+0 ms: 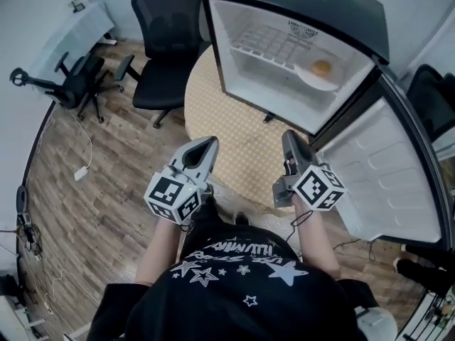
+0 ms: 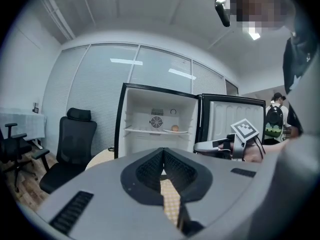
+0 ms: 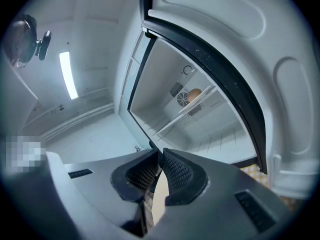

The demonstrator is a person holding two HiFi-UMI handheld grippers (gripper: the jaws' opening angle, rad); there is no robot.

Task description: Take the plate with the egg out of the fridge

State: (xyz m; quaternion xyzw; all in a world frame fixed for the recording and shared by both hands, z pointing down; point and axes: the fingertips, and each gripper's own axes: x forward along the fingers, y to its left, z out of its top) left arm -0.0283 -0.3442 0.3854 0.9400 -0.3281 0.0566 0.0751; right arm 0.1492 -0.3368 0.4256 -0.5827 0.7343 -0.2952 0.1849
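- Fridge [image 1: 284, 20]: door [image 1: 387, 169] swung wide open to the right, white interior fully visible in head view.
- Plate [image 1: 318, 78] w/ egg [image 1: 322, 67] sits at the right end of the upper shelf [image 1: 274, 45], close to the fridge's right wall. It's well apart from both grippers.
- Left gripper [image 1: 210, 142] & right gripper [image 1: 290, 137]: held side by side in front of the person's body, both pointing toward the fridge. Round table [image 1: 227, 119] w/ a check-pattern top lies between them and the fridge.
- Head view gives the layout, but jaw tips are too small there to judge.
- Left gripper view: jaws pressed together at the tips, nothing between them. Fridge is seen head-on, and the egg [image 2: 175, 128] shows as a small orange-brown spot on the shelf, right of the round fan vent [image 2: 156, 122]. Plate is only a thin pale line under it.
- Same view also catches the right gripper from the side, incl. its marker cube [image 2: 245, 130], just in front of the open door. A person w/ a backpack [image 2: 274, 120] stands in the bkgd at far right and isn't seen in the other views.
- Right gripper view: jaws also meet at the tips and hold nothing. View is tilted; the door's inner panel [image 3: 240, 44] fills the upper right. Egg [image 3: 194, 94] is seen next to the fan vent, w/ the shelf running diagonally below it.
- Only the head view shows the wood floor [image 1: 106, 190] and office chairs: one [image 1: 167, 48] at the table's far left edge, another [image 1: 71, 84] further left.
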